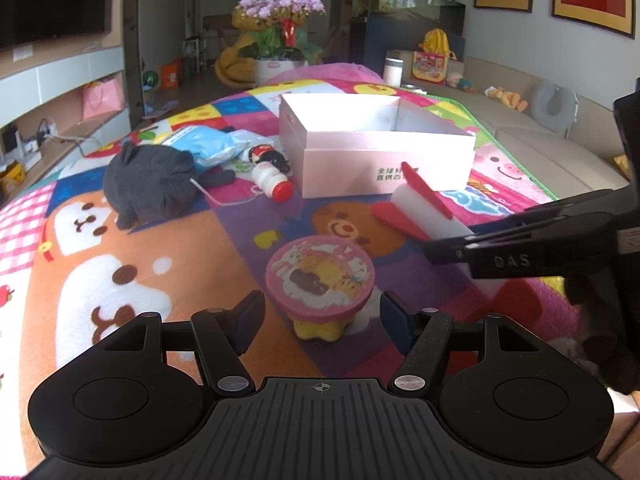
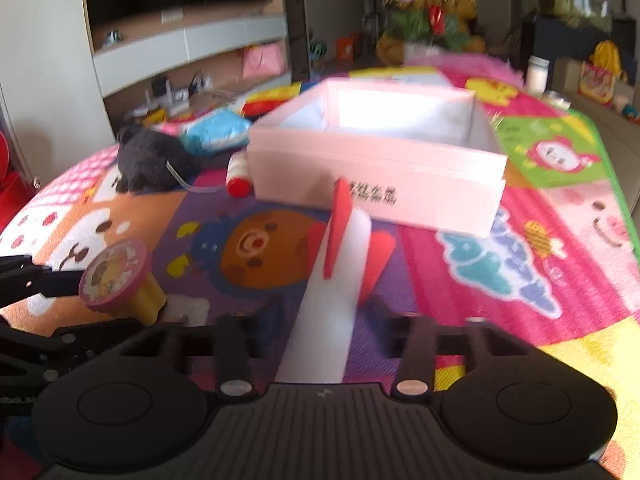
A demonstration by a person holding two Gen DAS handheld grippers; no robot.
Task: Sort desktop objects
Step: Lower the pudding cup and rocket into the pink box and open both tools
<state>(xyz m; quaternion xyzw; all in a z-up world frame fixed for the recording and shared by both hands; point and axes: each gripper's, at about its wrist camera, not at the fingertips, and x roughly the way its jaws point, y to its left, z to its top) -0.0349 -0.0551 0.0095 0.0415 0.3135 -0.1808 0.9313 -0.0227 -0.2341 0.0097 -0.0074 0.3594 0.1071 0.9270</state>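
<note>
I am carrying the foam rocket in my right gripper, its white body lying between the fingers and its red fins pointing to 12 o'clock toward the pink box; the blur keeps me from seeing pad contact there, but the left wrist view is showing my fingers pinched on the white body, so I judge them clamped on it. It is looking light, soft and squashy, so I judge a gentle squeeze on the white body is best, keeping off the thin fins that could bend or tear. My left gripper is hanging with fingers spread apart on either side of the round pink-topped toy, which is standing on the mat at 12 o'clock just ahead of me; whether the pads are touching it I cannot tell. That toy seems stiff and light, with a wide lid over a narrower yellow base, so I would take it across the lid. Counting outward, I am seeing 1 rocket, 1 round toy, 1 open box, 1 small bottle with a red cap, 1 dark plush animal at 10 o'clock, 1 blue packet behind it, and 1 patterned play mat under everything.
</note>
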